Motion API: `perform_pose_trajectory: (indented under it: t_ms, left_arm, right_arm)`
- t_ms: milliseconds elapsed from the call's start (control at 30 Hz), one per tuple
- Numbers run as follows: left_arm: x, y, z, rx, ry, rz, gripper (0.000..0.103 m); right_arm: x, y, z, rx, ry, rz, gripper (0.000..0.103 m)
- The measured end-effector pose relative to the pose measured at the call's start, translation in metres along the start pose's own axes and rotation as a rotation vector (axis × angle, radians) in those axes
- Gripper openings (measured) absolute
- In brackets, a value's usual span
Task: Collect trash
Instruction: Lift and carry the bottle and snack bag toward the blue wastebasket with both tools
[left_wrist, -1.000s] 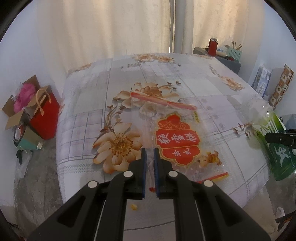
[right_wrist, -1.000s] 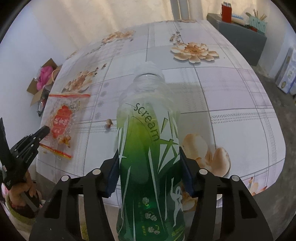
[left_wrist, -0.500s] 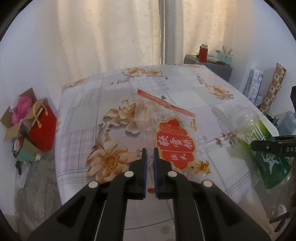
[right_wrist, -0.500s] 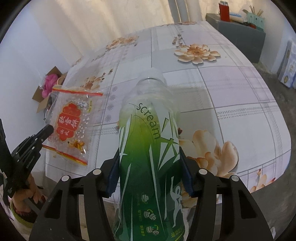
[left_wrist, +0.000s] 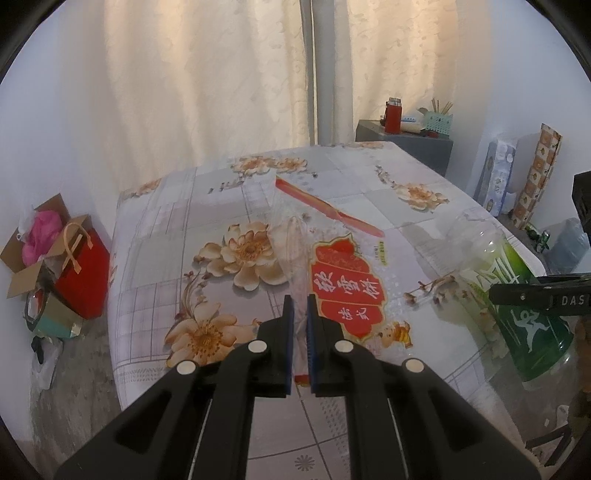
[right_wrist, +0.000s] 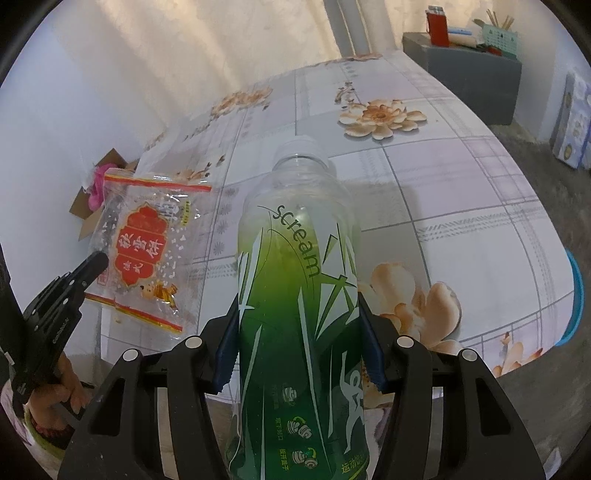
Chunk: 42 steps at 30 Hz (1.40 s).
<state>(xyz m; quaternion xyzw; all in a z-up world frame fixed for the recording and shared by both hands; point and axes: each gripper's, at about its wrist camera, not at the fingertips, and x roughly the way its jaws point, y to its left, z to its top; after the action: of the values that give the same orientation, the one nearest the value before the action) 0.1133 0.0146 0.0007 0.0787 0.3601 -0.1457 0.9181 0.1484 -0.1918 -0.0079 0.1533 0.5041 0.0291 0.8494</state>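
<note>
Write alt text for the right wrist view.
The right claw grips a green-labelled plastic bottle above a table with a floral cloth. At left, the left claw pinches the edge of a clear snack bag with a red label, lifted off the table.

A floral tablecloth (left_wrist: 177, 236) covered the table. At nine o'clock from it, on the floor, stood a red gift bag (left_wrist: 83, 273) beside an open cardboard box (left_wrist: 26, 269). At one o'clock, a grey cabinet (left_wrist: 417, 142) bore a red flask (left_wrist: 392, 116). Cream curtains (left_wrist: 207, 74) hung behind.
</note>
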Motion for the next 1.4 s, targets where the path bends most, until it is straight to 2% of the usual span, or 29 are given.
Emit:
perform_pose_trajectory:
  t_ms: [867,1400]
  left_arm:
    - [-0.019,-0.033,0.016,0.074,-0.061,0.001,0.006]
    - [-0.03,-0.062,0.026,0.136,-0.111,-0.014,0.006]
  right_arm:
    - [-0.021,-0.014,-0.006,0.04,-0.051,0.029,0.053]
    - [-0.047,-0.037,-0.017,0.086,-0.095,0.035,0.053]
